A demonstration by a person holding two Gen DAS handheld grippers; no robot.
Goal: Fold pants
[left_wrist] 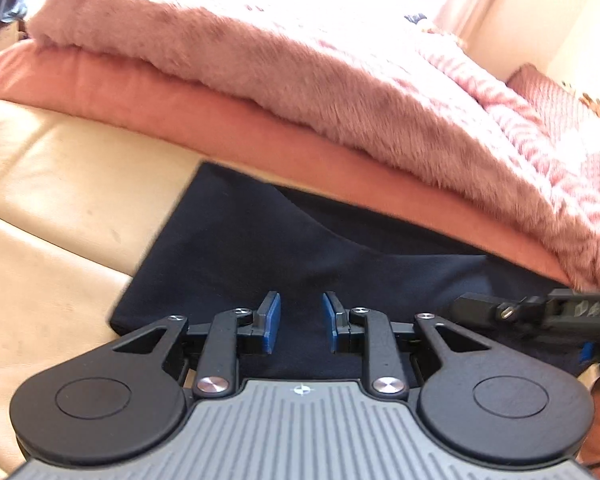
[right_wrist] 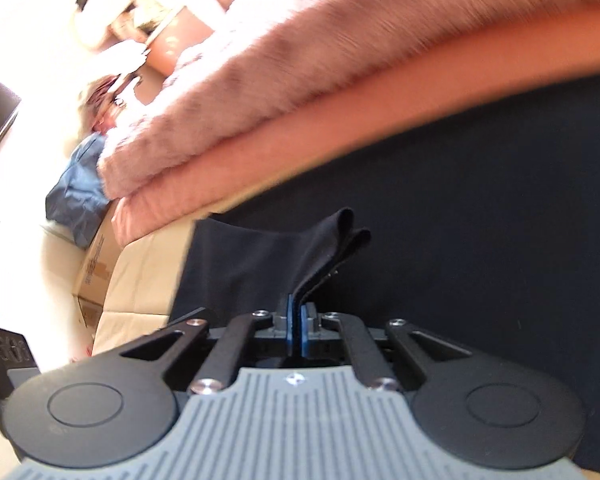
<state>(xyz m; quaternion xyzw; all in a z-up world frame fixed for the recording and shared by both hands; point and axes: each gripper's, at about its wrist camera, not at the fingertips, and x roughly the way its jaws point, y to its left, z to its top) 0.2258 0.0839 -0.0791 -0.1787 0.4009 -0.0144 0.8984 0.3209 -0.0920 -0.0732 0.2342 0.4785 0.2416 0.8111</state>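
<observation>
Dark navy pants (left_wrist: 240,248) lie flat on a cream padded surface (left_wrist: 60,200), with their far edge against a salmon sheet. My left gripper (left_wrist: 300,312) hovers just over the pants. It is open, and its blue pads (left_wrist: 274,316) stand apart with nothing between them. In the right wrist view the pants (right_wrist: 460,220) fill the right half. My right gripper (right_wrist: 298,312) is shut on a pinched fold of the navy cloth (right_wrist: 332,248), which sticks up beyond the pads. The right gripper's black body (left_wrist: 560,310) shows at the right edge of the left wrist view.
A fuzzy pink blanket (left_wrist: 260,60) lies on the salmon sheet (left_wrist: 180,108) just behind the pants. Cardboard boxes (right_wrist: 96,264) and a blue bundle of cloth (right_wrist: 76,196) sit at the far left. A pink knitted cushion (left_wrist: 552,100) lies at the far right.
</observation>
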